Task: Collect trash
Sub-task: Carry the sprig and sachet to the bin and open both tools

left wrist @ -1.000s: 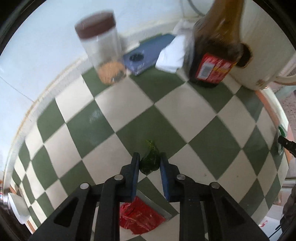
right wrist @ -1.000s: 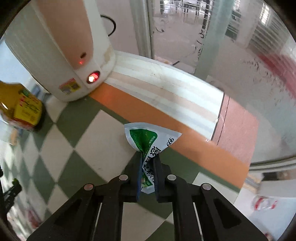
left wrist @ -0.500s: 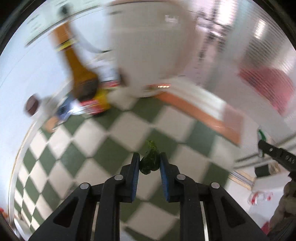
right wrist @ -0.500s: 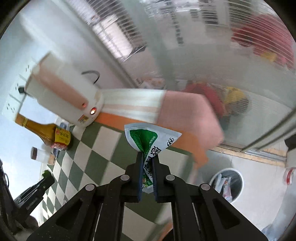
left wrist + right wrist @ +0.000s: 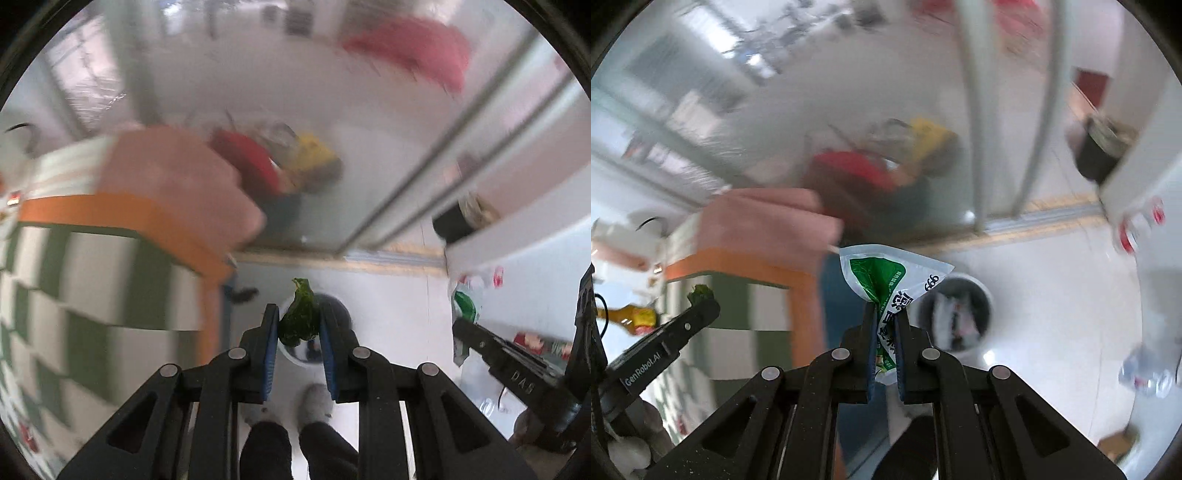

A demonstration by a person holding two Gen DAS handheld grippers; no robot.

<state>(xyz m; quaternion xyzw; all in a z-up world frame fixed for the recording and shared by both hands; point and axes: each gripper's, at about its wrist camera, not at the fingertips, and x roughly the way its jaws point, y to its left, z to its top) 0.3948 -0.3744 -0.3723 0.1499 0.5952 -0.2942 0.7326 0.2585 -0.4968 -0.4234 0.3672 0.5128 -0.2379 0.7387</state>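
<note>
**Both claws loaded, bin below and ahead**

Left claw (image 5: 298, 325): closed on a small crumpled green scrap (image 5: 298, 316), pinched between the blue pads, its pointed end sticking up past the tips. Directly beyond and beneath the scrap a round waste bin (image 5: 341, 308) is seen on the floor, its rim partly hidden by the fingers; the scrap is judged to hang almost over the opening.

Right claw (image 5: 885, 332): closed on a white-and-green printed sachet (image 5: 886, 275), held by its lower part, the long axis running up and away from the tips, the wide end fanned out above. The same bin (image 5: 960, 314) lies to the right of and below the sachet, some litter visible inside. The left claw is judged the nearer to a drop.

The checked worktop (image 5: 96, 280) edge lies to the left, off the claws' line.

Count: two claws, two pieces of trash held, one bin. Surroundings are motion-blurred; further trash cannot be told.
</note>
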